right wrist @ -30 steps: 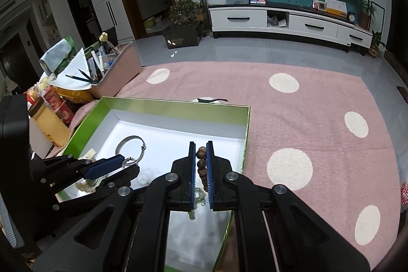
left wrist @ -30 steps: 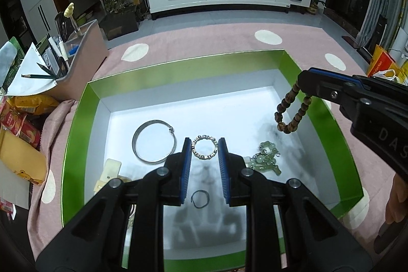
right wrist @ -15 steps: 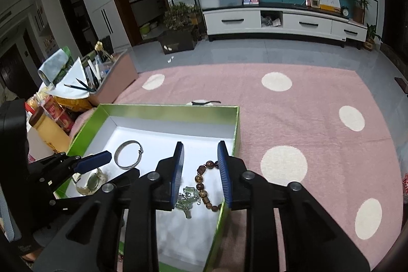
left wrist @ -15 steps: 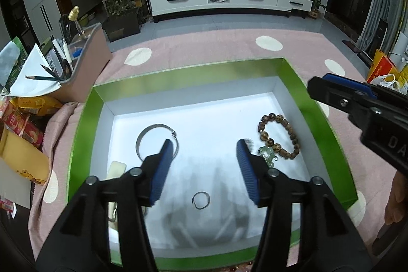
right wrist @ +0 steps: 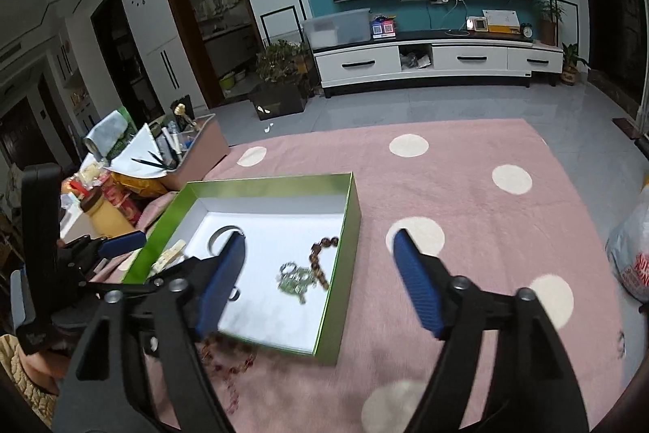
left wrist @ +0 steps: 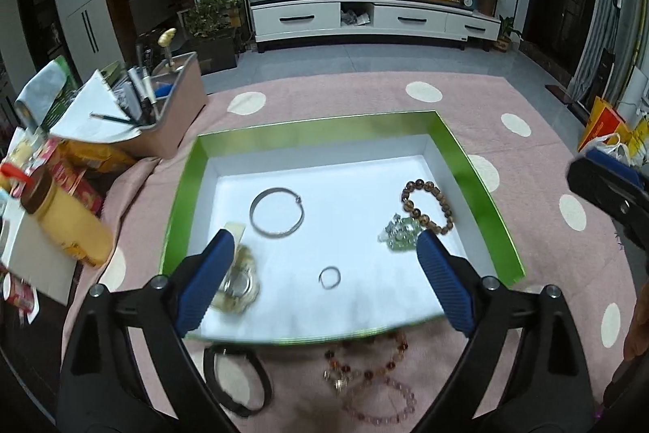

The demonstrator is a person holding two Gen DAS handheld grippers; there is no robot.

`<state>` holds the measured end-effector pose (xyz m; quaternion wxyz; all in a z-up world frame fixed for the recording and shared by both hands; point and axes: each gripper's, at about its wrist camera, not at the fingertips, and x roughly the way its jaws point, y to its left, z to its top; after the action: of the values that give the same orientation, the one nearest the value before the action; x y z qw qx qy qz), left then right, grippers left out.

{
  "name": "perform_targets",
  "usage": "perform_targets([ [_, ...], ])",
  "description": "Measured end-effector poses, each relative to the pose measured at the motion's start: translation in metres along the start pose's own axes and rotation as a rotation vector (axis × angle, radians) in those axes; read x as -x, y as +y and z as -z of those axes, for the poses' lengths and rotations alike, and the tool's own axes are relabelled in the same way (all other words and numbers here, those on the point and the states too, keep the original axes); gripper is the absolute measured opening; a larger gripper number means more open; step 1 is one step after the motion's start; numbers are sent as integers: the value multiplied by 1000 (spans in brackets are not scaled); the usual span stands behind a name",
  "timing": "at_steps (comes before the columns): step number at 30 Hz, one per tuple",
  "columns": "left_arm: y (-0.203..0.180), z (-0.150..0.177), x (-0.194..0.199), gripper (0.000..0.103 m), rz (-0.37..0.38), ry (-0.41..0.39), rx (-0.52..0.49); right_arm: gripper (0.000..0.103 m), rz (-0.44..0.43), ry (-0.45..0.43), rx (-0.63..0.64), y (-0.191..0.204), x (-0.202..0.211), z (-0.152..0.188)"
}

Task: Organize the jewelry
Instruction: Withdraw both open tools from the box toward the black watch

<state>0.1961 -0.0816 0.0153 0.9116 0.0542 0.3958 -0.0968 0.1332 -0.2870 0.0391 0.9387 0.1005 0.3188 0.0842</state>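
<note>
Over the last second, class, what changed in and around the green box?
The right gripper let go of the brown bead bracelet, now lying in the green box beside the green jade piece. Both grippers' jaws have just been opening, nothing between them, and the left gripper has drawn back. The silver bangle and small ring stayed put.

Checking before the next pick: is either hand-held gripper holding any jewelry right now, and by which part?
Nothing is held. The left hand-held gripper and right hand-held gripper have just opened, jaws empty; the brown bead bracelet lies in the green box.
</note>
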Motion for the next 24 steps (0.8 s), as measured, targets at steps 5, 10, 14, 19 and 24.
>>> perform_targets([
  [5, 7, 15, 22, 101, 1, -1, 25, 99, 4, -1, -12, 5, 23, 18],
  [10, 15, 33, 42, 101, -2, 9, 44, 100, -13, 22, -19, 12, 38, 35],
  [14, 16, 44, 54, 101, 1, 14, 51, 101, -18, 35, -8, 22, 49, 47],
  [19, 29, 60, 71, 101, 45, 0, 97, 101, -8, 35, 22, 33, 56, 62],
  [24, 61, 73, 90, 101, 43, -69, 179, 102, -4, -37, 56, 41, 64, 72],
])
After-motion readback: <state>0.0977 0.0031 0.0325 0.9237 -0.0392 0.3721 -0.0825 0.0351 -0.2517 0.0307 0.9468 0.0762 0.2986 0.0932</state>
